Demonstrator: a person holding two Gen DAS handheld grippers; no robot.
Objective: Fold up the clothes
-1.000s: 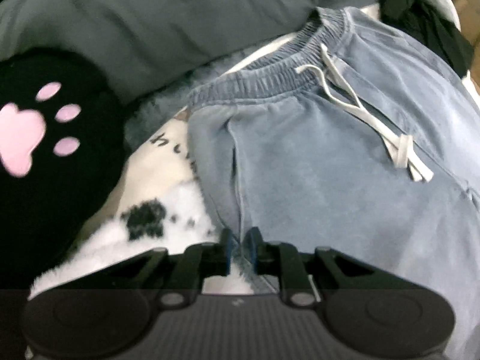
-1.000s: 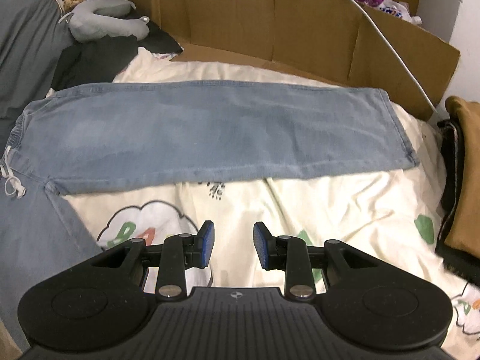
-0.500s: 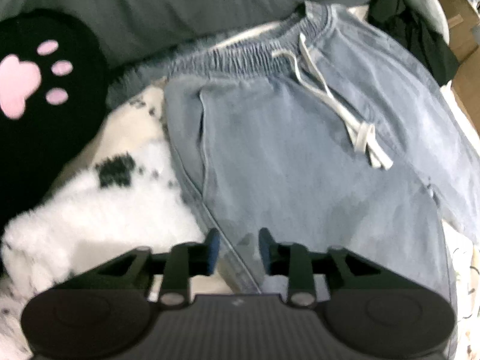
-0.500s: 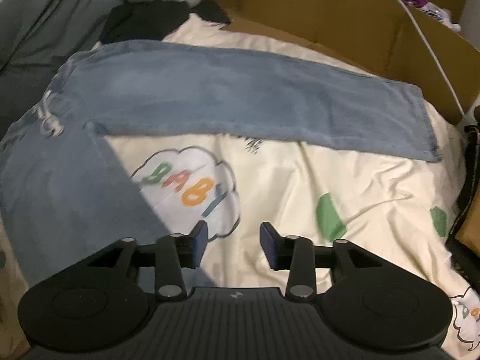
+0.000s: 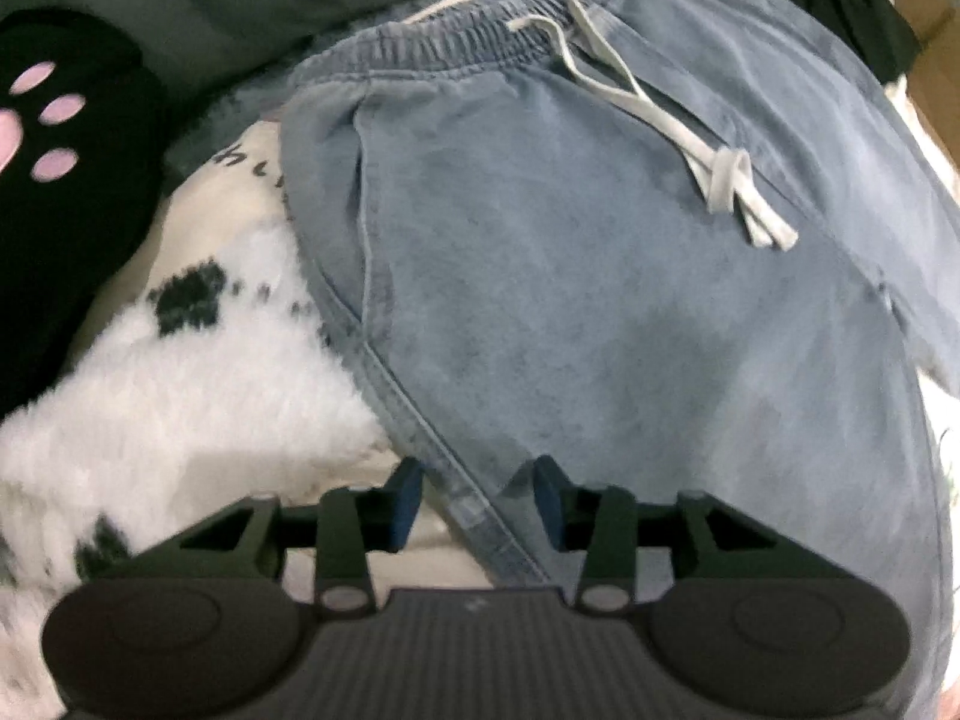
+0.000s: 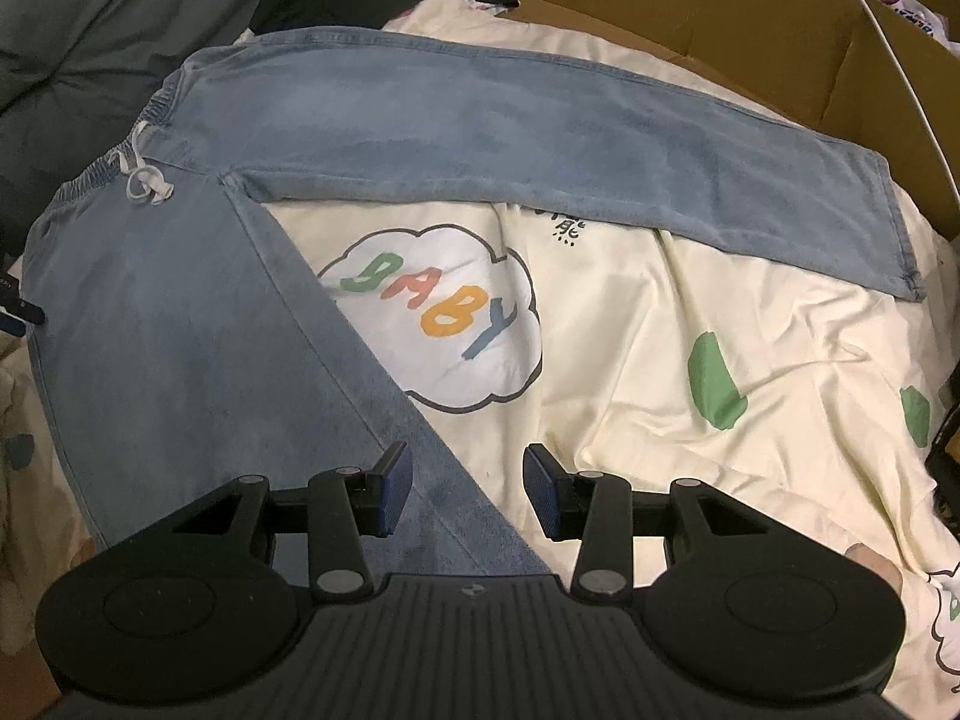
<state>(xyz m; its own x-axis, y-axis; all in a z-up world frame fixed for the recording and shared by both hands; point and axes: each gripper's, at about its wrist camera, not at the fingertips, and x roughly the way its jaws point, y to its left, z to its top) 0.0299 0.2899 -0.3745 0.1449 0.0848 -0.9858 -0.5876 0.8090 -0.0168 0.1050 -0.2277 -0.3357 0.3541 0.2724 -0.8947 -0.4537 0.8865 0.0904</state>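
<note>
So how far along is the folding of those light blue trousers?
Barely begun. The light blue drawstring trousers lie flat on the cream printed sheet, legs spread apart, no fold made. The left gripper is opening astride the side seam; the right gripper hovers open over the near leg's edge. All folding remains.

The trousers are soft, washed light-blue denim, matt, with a gathered elastic waistband and a flat white woven drawstring. Under them lies a cream cotton sheet, smooth but creased, printed with coloured letters. At ten o'clock of the left wrist view sits a black plush cushion with pink felt-like paw pads; below it, shaggy white fleece. Brown corrugated cardboard stands at one o'clock, dull and dry-looking.
</note>
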